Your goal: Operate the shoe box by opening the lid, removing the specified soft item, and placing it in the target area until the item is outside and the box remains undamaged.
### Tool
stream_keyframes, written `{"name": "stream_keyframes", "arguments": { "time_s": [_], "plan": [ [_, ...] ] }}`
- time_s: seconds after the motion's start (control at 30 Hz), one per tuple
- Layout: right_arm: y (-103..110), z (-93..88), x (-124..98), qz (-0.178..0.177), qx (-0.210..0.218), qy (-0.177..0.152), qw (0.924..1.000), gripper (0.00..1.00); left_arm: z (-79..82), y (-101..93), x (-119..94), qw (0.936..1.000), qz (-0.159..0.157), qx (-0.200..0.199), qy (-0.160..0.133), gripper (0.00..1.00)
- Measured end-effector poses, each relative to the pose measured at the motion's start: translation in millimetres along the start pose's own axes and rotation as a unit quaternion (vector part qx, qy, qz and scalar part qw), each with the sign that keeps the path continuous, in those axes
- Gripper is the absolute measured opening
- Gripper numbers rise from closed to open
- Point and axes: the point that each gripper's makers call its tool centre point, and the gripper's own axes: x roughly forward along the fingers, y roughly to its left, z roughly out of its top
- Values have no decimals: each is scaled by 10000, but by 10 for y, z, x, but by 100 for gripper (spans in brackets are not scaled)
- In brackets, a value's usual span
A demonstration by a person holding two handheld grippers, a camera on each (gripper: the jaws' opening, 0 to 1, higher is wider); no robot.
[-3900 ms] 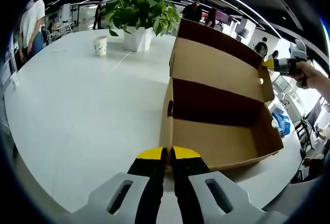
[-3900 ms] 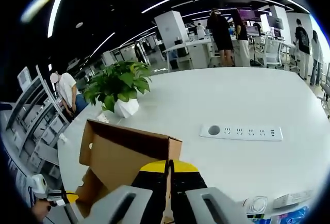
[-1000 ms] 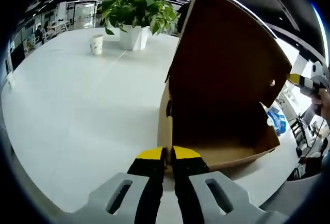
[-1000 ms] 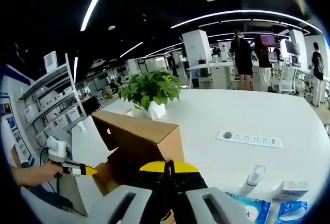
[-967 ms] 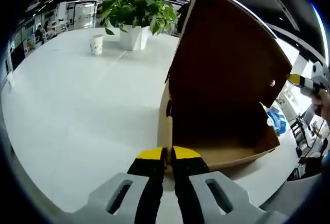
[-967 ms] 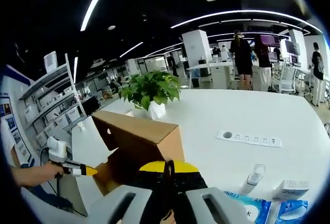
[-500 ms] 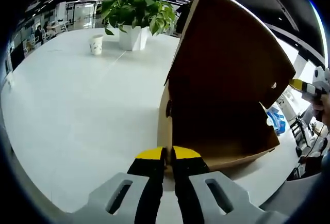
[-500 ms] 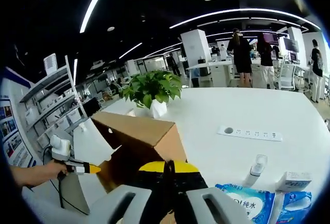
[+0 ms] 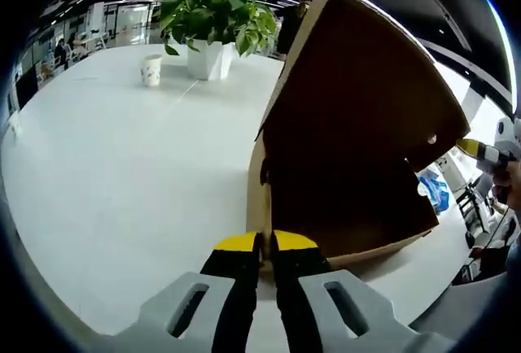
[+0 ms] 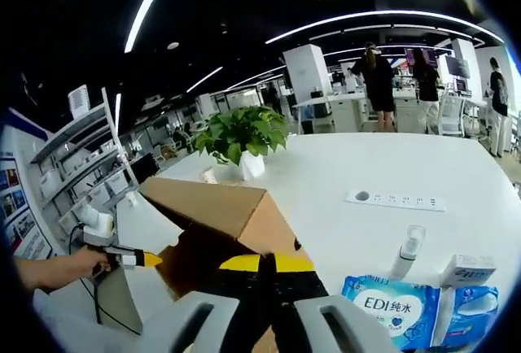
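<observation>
Cardboard, brown and plain, makes up the shoe box in the left gripper view. It sits on a white table. The left gripper has its yellow-tipped jaws pressed together on the near corner of the box's side wall, pinning it in place. The lid leans forward over the box, throwing the interior into shadow; no soft item can be made out inside. A potted plant and a paper cup stand far back on the table. At the right edge, the right gripper is held near the lid's corner.

In the right gripper view, the right gripper has its jaws closed on the lid's edge. The left gripper shows at the left, held in a hand. A power strip, a small bottle and blue tissue packs lie on the table.

Judging by this, the lid step is in hand, with the lid only partly up. Next, the lid likely needs swinging fully back, gently so the hinge does not tear, to reveal the contents.
</observation>
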Motion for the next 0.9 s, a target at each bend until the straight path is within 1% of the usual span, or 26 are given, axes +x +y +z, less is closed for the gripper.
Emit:
{"name": "stream_keyframes", "arguments": {
  "time_s": [0.2, 0.4, 0.73, 0.9],
  "plan": [
    [-17, -41, 7, -13, 36, 13, 10000, 0, -2, -3, 1, 10000, -11, 37, 9, 3],
    [-9, -128, -6, -15, 88, 55, 9999, 0, -3, 4, 8, 10000, -32, 58, 17, 3],
    [0, -197, -27, -40, 184, 56, 9998, 0, 2, 15, 12, 10000, -62, 71, -17, 4],
    [-3, -274, -34, -41, 242, 111, 9996, 0, 5, 13, 11, 9999, -60, 114, -19, 4]
  ]
}}
